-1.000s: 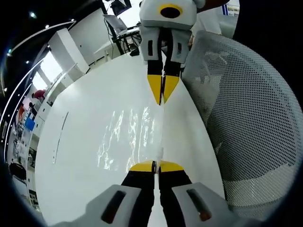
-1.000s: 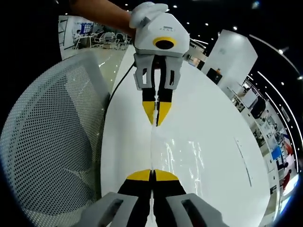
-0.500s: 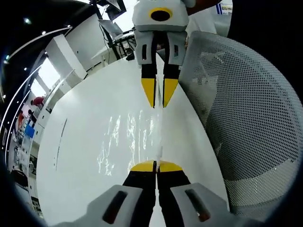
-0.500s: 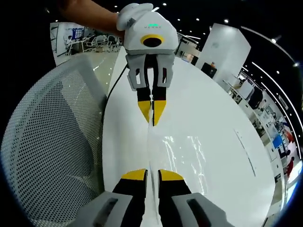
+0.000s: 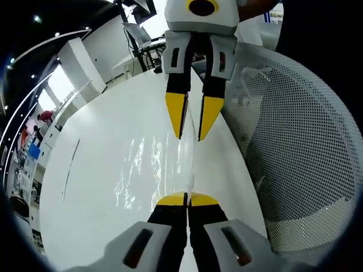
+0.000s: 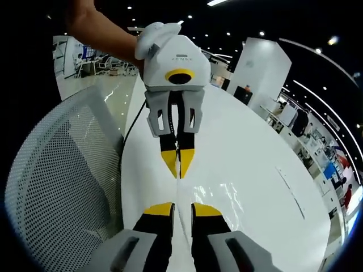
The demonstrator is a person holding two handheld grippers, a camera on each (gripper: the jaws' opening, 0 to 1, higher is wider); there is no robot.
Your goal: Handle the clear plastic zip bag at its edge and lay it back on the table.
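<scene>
The clear plastic zip bag (image 5: 152, 165) lies spread over the white table (image 5: 91, 141), its surface glinting. My left gripper (image 5: 185, 199) is shut on the bag's near edge. Facing it from above, my right gripper (image 5: 190, 135) hangs over the bag's far edge with its yellow jaws apart and nothing between them. In the right gripper view the bag (image 6: 224, 195) shines to the right of my open right gripper (image 6: 182, 210). Across from it my left gripper (image 6: 178, 169) keeps its tips pinched together on the thin bag edge.
A white mesh office chair (image 5: 289, 141) stands close along the table's edge, also seen as the chair (image 6: 62, 175) in the right gripper view. A person's hand and forearm (image 6: 102, 31) hold the left gripper. Desks and monitors (image 5: 139, 25) stand in the background.
My right gripper opened and let go of the bag's edge. The left gripper stayed shut on the bag at its end.
</scene>
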